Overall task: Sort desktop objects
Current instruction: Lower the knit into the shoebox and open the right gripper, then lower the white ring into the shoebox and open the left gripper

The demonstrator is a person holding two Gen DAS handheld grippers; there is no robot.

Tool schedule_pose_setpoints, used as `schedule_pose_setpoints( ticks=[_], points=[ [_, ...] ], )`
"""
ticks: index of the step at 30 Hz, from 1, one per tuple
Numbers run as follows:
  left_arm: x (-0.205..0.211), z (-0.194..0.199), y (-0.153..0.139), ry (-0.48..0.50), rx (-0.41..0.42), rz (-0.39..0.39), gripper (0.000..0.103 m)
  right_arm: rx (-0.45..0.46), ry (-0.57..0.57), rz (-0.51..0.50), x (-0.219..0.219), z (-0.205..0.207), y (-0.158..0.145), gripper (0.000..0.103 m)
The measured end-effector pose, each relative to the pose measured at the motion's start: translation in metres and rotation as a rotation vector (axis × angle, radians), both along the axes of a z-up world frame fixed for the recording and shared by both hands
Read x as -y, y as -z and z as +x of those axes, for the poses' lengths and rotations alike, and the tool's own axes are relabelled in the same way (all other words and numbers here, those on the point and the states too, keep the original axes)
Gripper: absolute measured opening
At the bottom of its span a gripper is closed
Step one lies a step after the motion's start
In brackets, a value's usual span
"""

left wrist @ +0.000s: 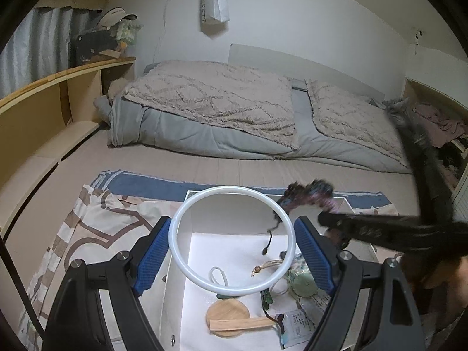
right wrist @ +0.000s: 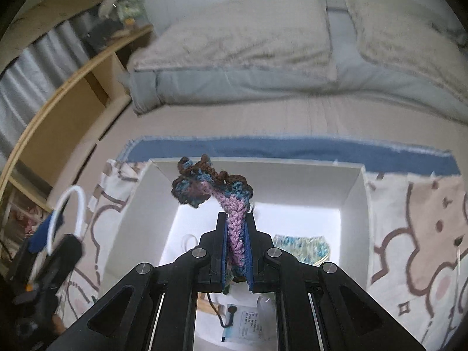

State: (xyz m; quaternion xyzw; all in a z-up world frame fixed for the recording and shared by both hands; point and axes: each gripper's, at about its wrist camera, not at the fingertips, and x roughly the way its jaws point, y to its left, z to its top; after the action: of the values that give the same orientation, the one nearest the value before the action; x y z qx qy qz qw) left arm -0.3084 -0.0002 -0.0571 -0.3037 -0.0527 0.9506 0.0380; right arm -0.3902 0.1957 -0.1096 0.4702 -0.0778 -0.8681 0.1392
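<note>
My left gripper [left wrist: 232, 238] is shut on a white ring [left wrist: 190, 204], its blue pads [left wrist: 153, 256] pressing the ring's two sides, and holds it over a white box [left wrist: 175, 266]. My right gripper [right wrist: 235, 228] is shut on a crocheted pink, blue and brown scrunchie [right wrist: 210, 184] and holds it above the same box [right wrist: 354, 204]. In the left wrist view the right gripper [left wrist: 324, 219] comes in from the right with the scrunchie [left wrist: 310, 194]. The left gripper [right wrist: 63, 225] and ring [right wrist: 77, 201] show at the left of the right wrist view.
In the box lie a wooden disc with a stick [left wrist: 231, 318], a green round item [left wrist: 304, 285], a white cord loop [left wrist: 218, 275], a printed packet [left wrist: 295, 326] and a blue-yellow crocheted piece [right wrist: 301, 247]. The box stands on a patterned cloth [left wrist: 96, 222] on a bed, with blankets [left wrist: 210, 99] behind.
</note>
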Motion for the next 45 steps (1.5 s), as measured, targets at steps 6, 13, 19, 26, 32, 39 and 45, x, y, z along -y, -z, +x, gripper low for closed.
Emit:
schedule_pose_setpoints(
  ticks=[6, 13, 19, 26, 32, 39, 45],
  points=[
    [-0.002, -0.009, 0.013, 0.01, 0.035, 0.005, 0.084, 0.122, 0.033, -0.065, -0.009, -0.015, 0.042, 0.01],
    [-0.002, -0.019, 0.024, 0.012, 0.072, 0.026, 0.084, 0.125, 0.058, -0.019, -0.017, -0.017, 0.059, 0.059],
    [-0.006, -0.024, 0.033, 0.02, 0.093, 0.031, 0.084, 0.02, 0.025, -0.01, -0.026, -0.001, 0.038, 0.095],
    [-0.014, -0.038, 0.042, 0.04, 0.126, 0.052, 0.084, -0.044, -0.08, 0.102, -0.026, 0.041, 0.026, 0.103],
    [-0.021, -0.048, 0.05, 0.027, 0.132, 0.067, 0.084, -0.077, -0.132, 0.089, -0.026, 0.08, 0.024, 0.103],
    [-0.024, -0.05, 0.053, 0.033, 0.128, 0.056, 0.096, -0.161, -0.098, 0.089, -0.026, 0.105, 0.016, 0.103],
    [-0.026, -0.043, 0.045, 0.049, 0.114, 0.038, 0.096, -0.172, -0.063, 0.062, -0.032, 0.11, 0.014, 0.103]
  ],
)
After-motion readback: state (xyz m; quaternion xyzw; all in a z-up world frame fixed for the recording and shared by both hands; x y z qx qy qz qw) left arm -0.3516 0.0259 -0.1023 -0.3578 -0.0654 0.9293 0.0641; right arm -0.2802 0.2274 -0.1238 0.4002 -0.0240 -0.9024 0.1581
